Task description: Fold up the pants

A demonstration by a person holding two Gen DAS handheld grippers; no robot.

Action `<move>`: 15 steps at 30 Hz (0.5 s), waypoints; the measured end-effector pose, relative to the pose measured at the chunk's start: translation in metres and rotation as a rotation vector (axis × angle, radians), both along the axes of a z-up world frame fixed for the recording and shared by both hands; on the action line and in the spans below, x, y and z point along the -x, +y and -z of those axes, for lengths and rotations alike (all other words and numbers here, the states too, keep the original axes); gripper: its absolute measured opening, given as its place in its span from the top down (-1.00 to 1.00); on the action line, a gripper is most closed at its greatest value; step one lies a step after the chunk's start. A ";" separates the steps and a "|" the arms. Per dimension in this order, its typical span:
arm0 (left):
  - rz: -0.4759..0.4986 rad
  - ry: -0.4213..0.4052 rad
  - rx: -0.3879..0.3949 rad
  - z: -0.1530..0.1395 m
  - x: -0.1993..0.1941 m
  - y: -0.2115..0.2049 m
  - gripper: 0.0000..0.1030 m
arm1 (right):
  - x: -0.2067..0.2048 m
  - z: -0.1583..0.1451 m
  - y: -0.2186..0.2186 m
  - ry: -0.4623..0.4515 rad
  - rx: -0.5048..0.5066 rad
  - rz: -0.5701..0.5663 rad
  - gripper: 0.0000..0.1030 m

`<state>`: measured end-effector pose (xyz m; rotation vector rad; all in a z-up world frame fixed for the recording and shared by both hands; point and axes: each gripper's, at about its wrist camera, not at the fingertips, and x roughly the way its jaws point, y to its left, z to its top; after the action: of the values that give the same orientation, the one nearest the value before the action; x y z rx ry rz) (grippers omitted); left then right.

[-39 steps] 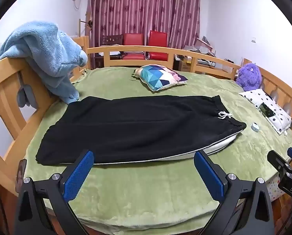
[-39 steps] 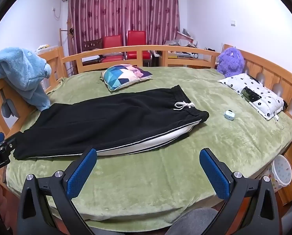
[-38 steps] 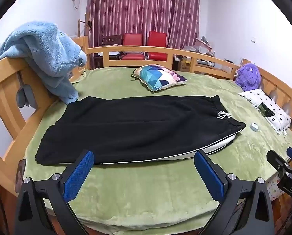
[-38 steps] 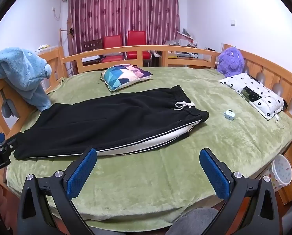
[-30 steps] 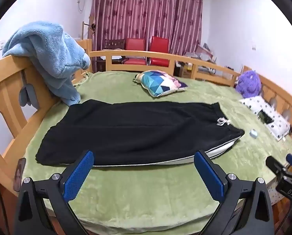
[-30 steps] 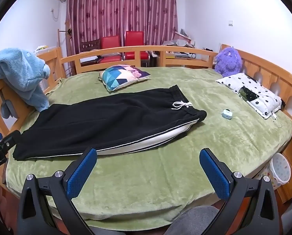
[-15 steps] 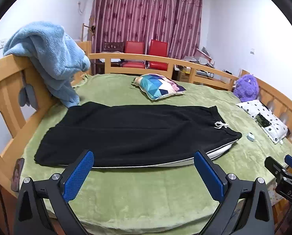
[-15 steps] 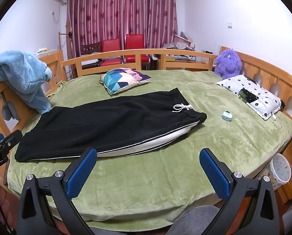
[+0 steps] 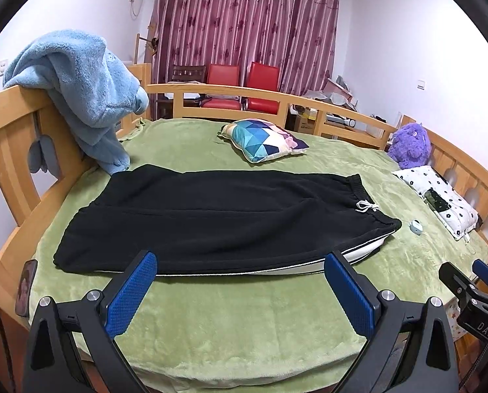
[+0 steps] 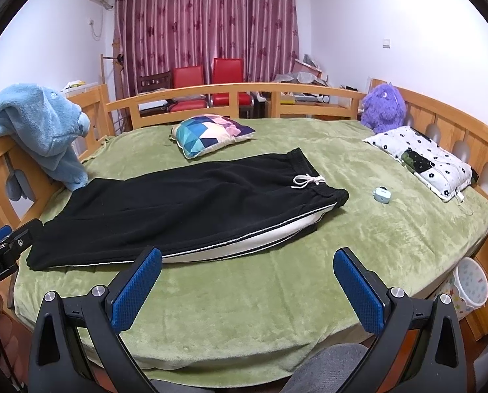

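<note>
Bed [image 10: 276, 294]: green plush blanket over a wood-railed frame. Pile is grippy, so dragging cloth across it may bunch the blanket and skew the fold.

Pants [image 9: 217, 216]: black, laid flat lengthwise across the bed, already doubled leg-on-leg w/ a white side stripe along the near edge. Waistband and white drawstring [image 10: 307, 180] at the right end, cuffs at the left end near the rail. Risk: pinching only the top layer at cuff or waist; the lower leg stays behind and the fold opens up.

Blue towel [image 9: 80, 91]: draped on the left rail, its tail hangs just beside the far cuff corner. A high sweep of the cuff end could snag it.

Left hand-held gripper [image 9: 240, 290]: spread wide, empty, short of the near edge approx. at mid-leg. Right hand-held gripper [image 10: 247, 290]: spread wide, empty, also apart from the cloth. Risk: uneven lift betw. the two gives a crooked crease.

Small pale-blue case [image 10: 382, 194]: on the blanket near the waistband, apart from it. A swinging waist end may knock it.

Phone [image 9: 26, 286]: at the left bed edge near the cuffs; could be pushed off.
</note>
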<state>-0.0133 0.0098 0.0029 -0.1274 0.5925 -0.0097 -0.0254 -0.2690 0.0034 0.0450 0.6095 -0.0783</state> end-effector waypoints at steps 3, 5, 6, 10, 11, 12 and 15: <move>0.001 0.002 0.006 0.001 0.001 0.000 -1.00 | 0.000 0.002 0.000 0.003 -0.004 0.001 -0.99; 0.000 0.001 0.004 0.001 0.001 0.001 -1.00 | 0.001 0.001 0.001 0.003 -0.004 -0.001 -0.99; -0.001 0.001 0.005 0.001 0.001 0.001 -1.00 | 0.001 0.001 0.001 0.003 -0.003 -0.002 -0.99; -0.005 0.002 0.011 0.002 0.002 0.002 -1.00 | 0.000 0.000 0.001 0.001 -0.003 -0.002 -0.99; -0.006 0.002 0.010 0.001 0.002 0.002 -1.00 | 0.000 0.000 0.001 0.000 -0.003 -0.003 -0.99; -0.008 0.005 0.010 0.002 0.002 0.002 -1.00 | 0.000 -0.001 0.001 0.000 -0.004 -0.004 -0.99; -0.008 0.007 0.014 0.002 0.002 0.002 -1.00 | 0.001 -0.002 0.002 -0.003 -0.004 -0.005 -0.99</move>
<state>-0.0155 0.0119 0.0010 -0.1432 0.5991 -0.0060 -0.0260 -0.2668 0.0050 0.0473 0.6065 -0.0719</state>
